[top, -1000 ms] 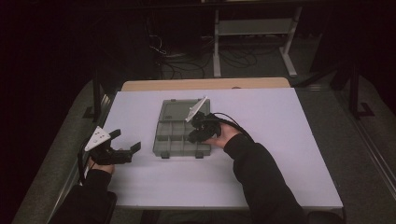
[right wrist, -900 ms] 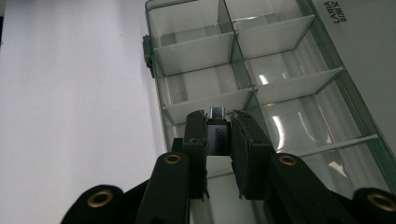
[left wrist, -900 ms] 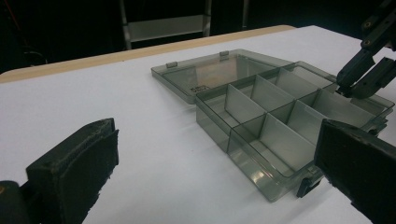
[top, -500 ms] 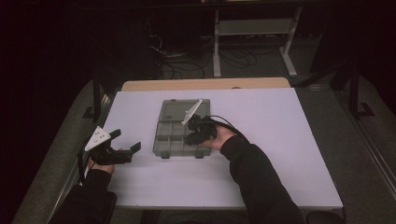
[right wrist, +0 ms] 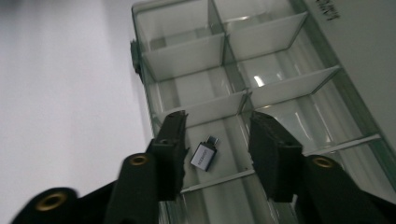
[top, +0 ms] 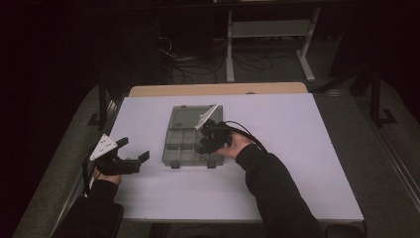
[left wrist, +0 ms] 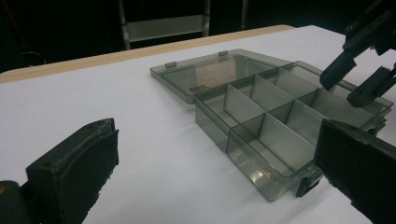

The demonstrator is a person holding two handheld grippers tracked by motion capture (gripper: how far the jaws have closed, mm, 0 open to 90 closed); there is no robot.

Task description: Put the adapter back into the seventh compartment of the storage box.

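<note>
A smoky clear compartment box (top: 174,148) lies on the white table (top: 297,148) with its lid (top: 185,117) folded open at the far side. My right gripper (top: 204,144) hovers over the box's near right compartments, jaws open. In the right gripper view a small silver USB adapter (right wrist: 204,155) lies on a compartment floor between and just below the open right gripper (right wrist: 219,120), untouched. My left gripper (top: 133,149) rests open at the table's left, empty, aimed at the box (left wrist: 261,107). The left gripper view has the right gripper (left wrist: 355,79) over the box's far corner.
A wooden strip (top: 218,89) runs along the table's far edge. Beyond it stand a metal shelf frame (top: 267,29) and cables on the dark floor. Bare white table lies to the right of the box and in front of it.
The right gripper has edged slightly nearer and lower over the box. The left gripper has stayed where it was.
</note>
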